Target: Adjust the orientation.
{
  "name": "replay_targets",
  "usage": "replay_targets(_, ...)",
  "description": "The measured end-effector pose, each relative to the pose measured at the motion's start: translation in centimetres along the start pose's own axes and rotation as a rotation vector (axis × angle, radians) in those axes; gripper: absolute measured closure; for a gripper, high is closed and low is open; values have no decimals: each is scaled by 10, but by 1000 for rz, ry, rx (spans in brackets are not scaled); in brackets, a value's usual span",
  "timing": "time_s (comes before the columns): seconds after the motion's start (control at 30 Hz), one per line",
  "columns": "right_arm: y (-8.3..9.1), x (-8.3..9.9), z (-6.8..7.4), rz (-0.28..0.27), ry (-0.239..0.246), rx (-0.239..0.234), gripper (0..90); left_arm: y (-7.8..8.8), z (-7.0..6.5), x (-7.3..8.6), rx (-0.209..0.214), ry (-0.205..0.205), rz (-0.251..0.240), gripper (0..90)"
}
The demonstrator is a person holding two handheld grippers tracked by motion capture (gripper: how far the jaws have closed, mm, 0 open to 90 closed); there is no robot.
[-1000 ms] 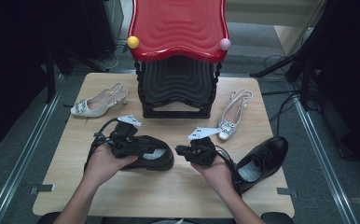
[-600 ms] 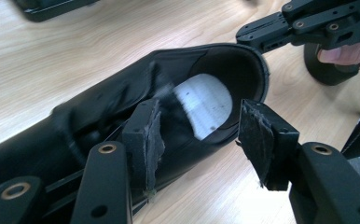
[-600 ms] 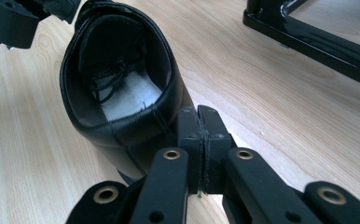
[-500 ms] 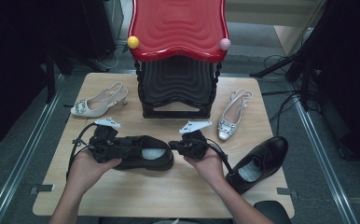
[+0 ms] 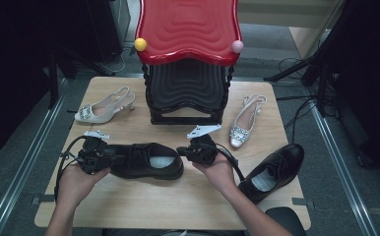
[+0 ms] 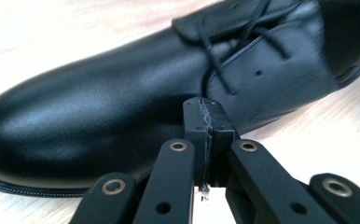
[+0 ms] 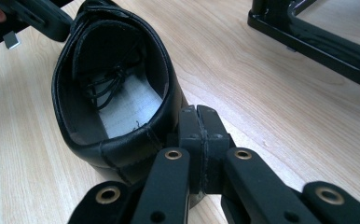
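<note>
Black shoe (image 5: 146,160): lay on its sole on the table (image 5: 188,206), in front of the red-topped rack (image 5: 188,29), long axis across the table, toe to the person's left
Left gripper (image 6: 205,122): jaws pressed together, holding nothing, against the shoe's toe side
Right gripper (image 7: 199,135): jaws together, empty, against the heel (image 7: 122,154)
Key relation: the shoe lay between the two tools, one at each end, neither nearer
Further out: second black shoe (image 5: 274,169) right of it; two pale heeled shoes (image 5: 102,107) flanked the rack
</note>
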State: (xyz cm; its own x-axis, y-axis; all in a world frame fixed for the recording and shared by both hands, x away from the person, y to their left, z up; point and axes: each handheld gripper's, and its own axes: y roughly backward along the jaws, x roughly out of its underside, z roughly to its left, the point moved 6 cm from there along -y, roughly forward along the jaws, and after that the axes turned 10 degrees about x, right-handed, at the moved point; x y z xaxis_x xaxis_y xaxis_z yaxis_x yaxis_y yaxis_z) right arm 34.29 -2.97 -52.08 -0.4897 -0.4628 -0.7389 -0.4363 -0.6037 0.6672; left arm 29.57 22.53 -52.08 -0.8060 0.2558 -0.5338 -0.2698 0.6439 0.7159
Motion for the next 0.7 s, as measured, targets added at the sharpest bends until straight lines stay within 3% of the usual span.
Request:
replay_targets(0.17,-1,0,1,0,9,2,900,-5,4,1,39,-7,-5,900)
replay_targets(0.7,9,9,13,21,40,-20,900,-11,5,-2,37,-11,-3,900)
